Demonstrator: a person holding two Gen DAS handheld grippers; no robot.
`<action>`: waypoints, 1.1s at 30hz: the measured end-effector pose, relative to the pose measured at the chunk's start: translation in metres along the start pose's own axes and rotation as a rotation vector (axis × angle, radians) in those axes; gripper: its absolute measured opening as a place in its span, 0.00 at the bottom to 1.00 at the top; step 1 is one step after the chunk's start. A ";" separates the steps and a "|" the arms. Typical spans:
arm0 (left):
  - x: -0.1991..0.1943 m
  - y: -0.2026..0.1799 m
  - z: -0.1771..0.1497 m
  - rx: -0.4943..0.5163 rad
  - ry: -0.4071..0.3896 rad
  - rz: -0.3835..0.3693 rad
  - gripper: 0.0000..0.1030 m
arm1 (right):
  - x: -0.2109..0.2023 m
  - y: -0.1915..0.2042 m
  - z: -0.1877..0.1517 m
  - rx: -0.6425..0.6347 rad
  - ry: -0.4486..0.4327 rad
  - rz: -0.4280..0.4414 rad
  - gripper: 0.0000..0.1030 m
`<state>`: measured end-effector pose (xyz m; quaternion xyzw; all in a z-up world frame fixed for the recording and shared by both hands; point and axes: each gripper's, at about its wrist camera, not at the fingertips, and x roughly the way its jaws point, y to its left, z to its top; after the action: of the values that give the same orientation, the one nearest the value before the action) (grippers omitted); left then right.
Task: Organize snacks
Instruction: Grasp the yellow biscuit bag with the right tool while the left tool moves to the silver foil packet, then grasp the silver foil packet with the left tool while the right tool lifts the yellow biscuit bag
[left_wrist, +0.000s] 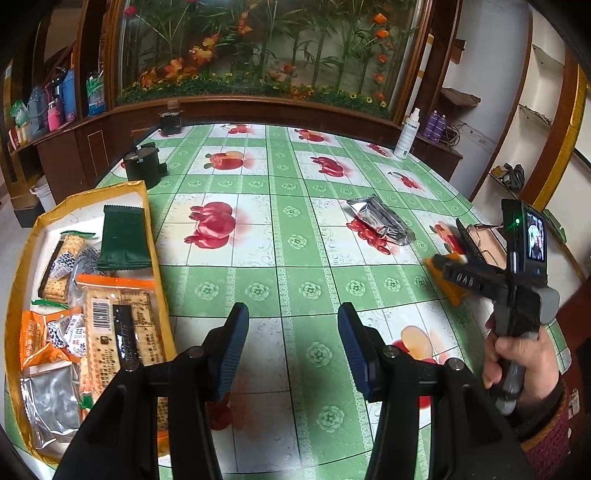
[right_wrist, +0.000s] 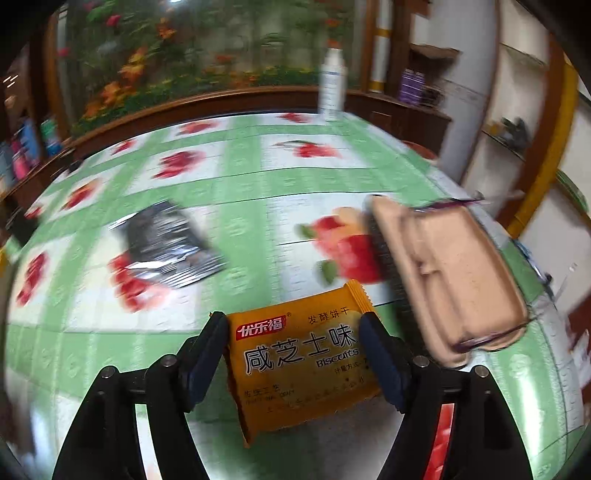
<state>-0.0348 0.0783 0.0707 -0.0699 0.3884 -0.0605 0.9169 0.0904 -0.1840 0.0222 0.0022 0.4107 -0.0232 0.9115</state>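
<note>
**Orange biscuit packet between the right fingers**

On the green fruit-print tablecloth (left_wrist: 280, 258) we are at the pick-up step. Our right gripper (right_wrist: 295, 354) straddles the orange biscuit packet (right_wrist: 299, 369), fingers wide, one at each side edge; whether the pads already press on it we cannot tell. Our left gripper (left_wrist: 293, 347) hangs over bare cloth, fingers partly apart with nothing between them.

Beside it, at the table's left edge, the yellow-rimmed tray (left_wrist: 144, 192) already holds crackers, a dark green packet (left_wrist: 123, 236) and small wrapped sweets. We judge the sorting well along: a silver foil packet (left_wrist: 380, 221) lies loose mid-table, and the orange one sits near a pink case (right_wrist: 450, 273).

Next we would need to close firmly on the packet, lift it, and carry it across to the tray.

Behind the table stand wooden cabinets and a glass case of artificial flowers; a white bottle (left_wrist: 408, 133) stands at the far edge.
</note>
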 end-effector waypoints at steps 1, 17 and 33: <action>0.001 -0.001 0.000 -0.001 0.003 -0.001 0.48 | -0.003 0.009 -0.003 -0.028 -0.002 0.043 0.75; 0.060 -0.054 0.072 -0.022 0.135 -0.106 0.61 | -0.036 -0.071 0.002 0.380 -0.152 0.251 0.75; 0.183 -0.115 0.125 -0.137 0.300 -0.057 0.77 | -0.055 -0.090 0.002 0.448 -0.226 0.190 0.75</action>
<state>0.1752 -0.0543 0.0484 -0.1336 0.5221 -0.0696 0.8395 0.0519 -0.2715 0.0657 0.2397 0.2890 -0.0278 0.9264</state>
